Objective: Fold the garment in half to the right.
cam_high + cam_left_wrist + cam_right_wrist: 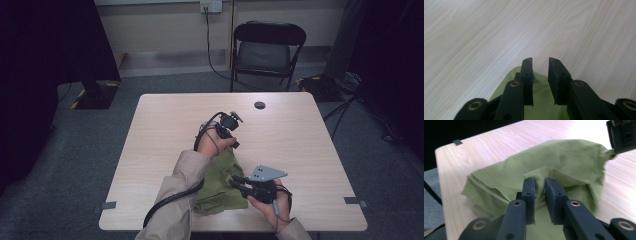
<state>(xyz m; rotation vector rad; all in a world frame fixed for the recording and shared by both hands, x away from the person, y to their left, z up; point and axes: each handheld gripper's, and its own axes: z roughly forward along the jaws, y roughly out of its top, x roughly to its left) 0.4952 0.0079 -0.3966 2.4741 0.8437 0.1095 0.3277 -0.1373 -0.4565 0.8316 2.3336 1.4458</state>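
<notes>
My crumpled olive-green cotton cloth [220, 182] lies at the near edge of the pale wooden table [300, 145]. Left gripper [540, 60] gapes over its far corner; right gripper [539, 180] loosely straddles a fold. I'd part both cleanly before lifting away.

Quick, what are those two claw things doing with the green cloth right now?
Left gripper: jaws slightly apart, green cloth lying between and below them, not pinched.
Right gripper: jaws narrowly apart with a cloth fold between; pinched or not, cannot be told.

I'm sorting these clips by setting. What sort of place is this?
Probably a lab or plain office room: a bare wooden table, a folding chair by a wall socket, grey carpet.
</notes>
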